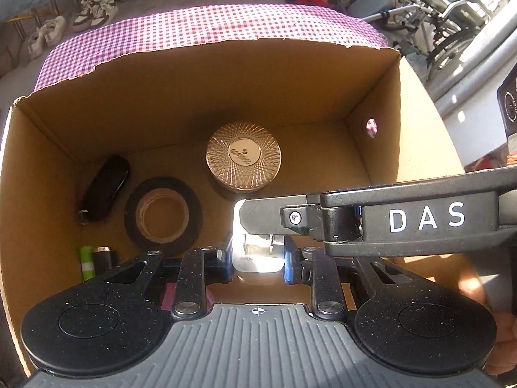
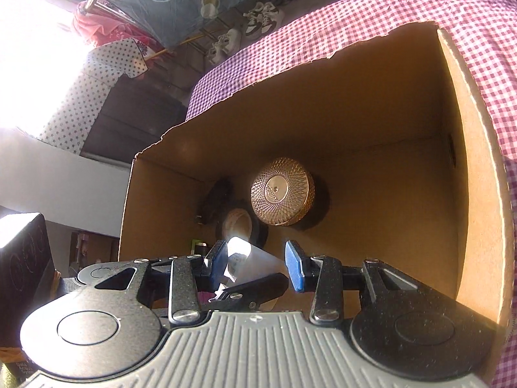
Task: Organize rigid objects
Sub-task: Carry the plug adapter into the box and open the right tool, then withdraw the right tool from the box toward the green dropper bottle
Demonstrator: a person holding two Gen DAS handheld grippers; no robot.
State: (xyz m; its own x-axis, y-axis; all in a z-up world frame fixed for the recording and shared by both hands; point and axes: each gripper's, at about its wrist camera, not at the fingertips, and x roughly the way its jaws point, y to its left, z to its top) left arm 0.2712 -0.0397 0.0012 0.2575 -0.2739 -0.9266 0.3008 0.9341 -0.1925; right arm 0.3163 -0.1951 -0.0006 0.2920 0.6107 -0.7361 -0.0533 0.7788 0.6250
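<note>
Jaws of the left gripper (image 1: pixel 258 260) are pinching a white charger block (image 1: pixel 258 252) by its two sides, holding it over the near part of an open cardboard box (image 1: pixel 206 74). The right gripper (image 2: pixel 255 260) is reaching in from the right, its dark finger (image 1: pixel 274 218) lying across the top of the block; in its own view its blue pads (image 2: pixel 295 265) are standing partly spread, with the white block showing between them (whether either pad is touching it cannot be told).

Farther out, on the box floor, a round gold tin (image 1: pixel 243 156) with a ribbed lid is sitting near the far wall. Left of it, a roll of black tape (image 1: pixel 163 215) is lying flat, and a dark oblong case (image 1: pixel 105 192) is lying just beyond that, close to the left wall. A green-and-white tube (image 1: pixel 86 262) and a small dark cylinder (image 1: pixel 105 257) are sitting side by side in the near left corner.

The box is standing on a purple checked cloth (image 1: pixel 206 26), and pale shoes (image 1: pixel 93 11) are lined up on the floor beyond.
</note>
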